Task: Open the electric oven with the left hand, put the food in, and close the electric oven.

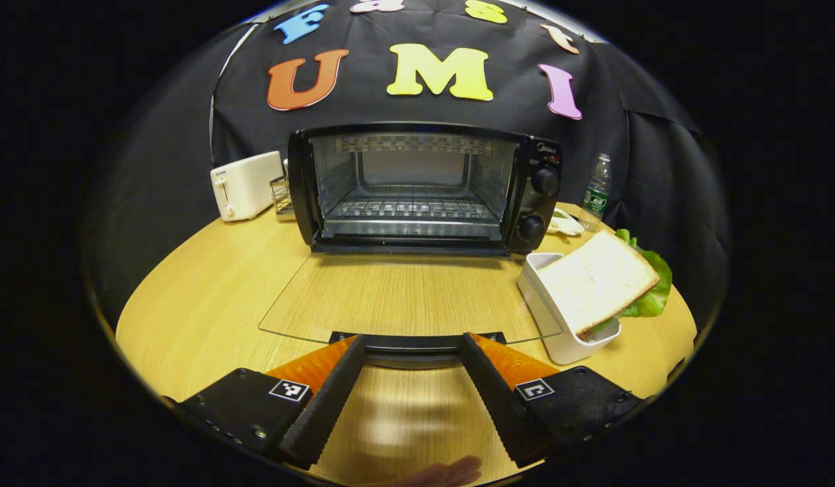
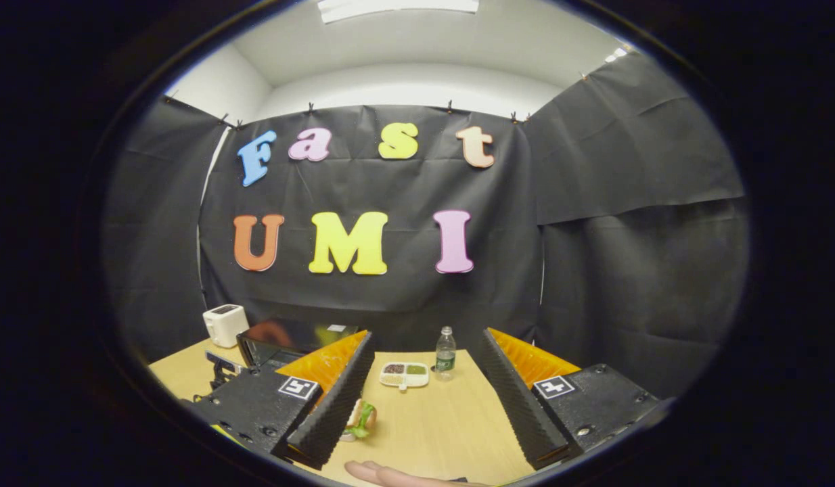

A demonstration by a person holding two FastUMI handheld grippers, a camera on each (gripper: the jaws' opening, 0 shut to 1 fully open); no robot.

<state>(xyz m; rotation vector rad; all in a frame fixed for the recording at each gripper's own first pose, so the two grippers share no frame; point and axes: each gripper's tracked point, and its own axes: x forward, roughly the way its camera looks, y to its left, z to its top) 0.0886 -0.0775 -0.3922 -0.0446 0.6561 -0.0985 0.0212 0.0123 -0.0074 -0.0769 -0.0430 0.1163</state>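
Oven at table's back, toaster left, bottle right, sandwich on box in front.

The surface looks like pale wood with a fine grain, smooth and slightly shiny. The oven has a glossy black shell and bright metal walls inside, with a metal wire rack. Its door is clear smooth glass. The toaster and the box look like smooth white plastic. The bread is matt and porous. The bottle is clear plastic. The wall is matt black cloth with creases.
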